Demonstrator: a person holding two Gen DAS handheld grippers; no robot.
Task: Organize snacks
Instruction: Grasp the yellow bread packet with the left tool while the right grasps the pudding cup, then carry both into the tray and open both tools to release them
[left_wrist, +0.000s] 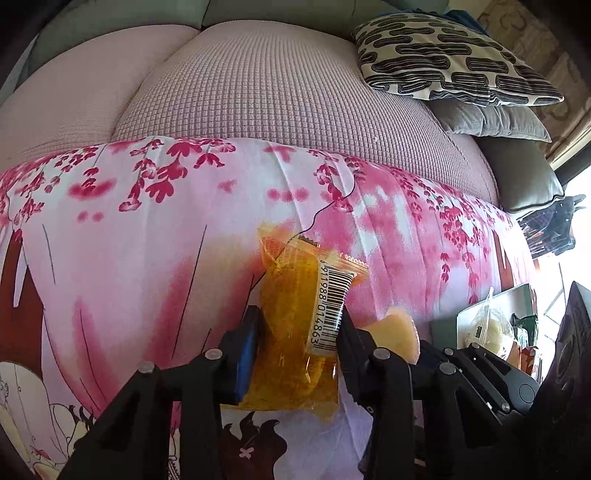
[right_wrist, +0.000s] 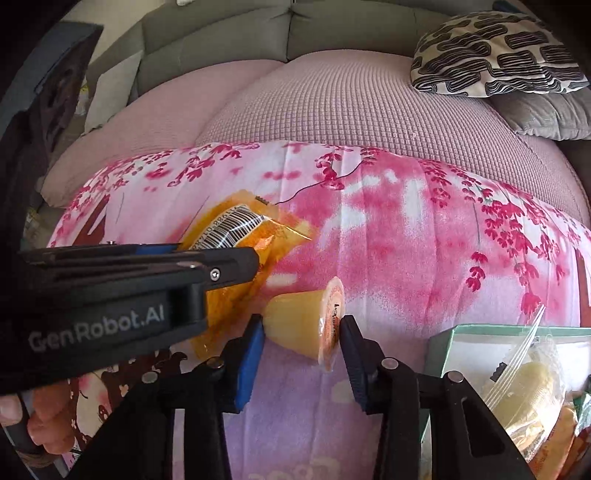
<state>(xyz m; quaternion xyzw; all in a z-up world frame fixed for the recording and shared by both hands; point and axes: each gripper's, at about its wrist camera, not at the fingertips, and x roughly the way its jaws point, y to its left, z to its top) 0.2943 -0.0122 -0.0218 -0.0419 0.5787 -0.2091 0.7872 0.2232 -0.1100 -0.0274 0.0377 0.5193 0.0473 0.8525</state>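
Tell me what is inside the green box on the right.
The green box holds a clear zip bag of pale yellow snacks and orange packets. Anything beneath them is covered.

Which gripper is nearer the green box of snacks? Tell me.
Right. The right gripper, holding the jelly cup, sits just left of the green box; the left gripper, clamping the orange packet, is farther left.

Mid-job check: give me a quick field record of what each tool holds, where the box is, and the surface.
left tool: shut on orange packet
right tool: shut on jelly cup, held on its side
snack box: to the right, already holds bagged snacks
surface: pink floral blanket on the sofa
cushions: patterned pillow, far right
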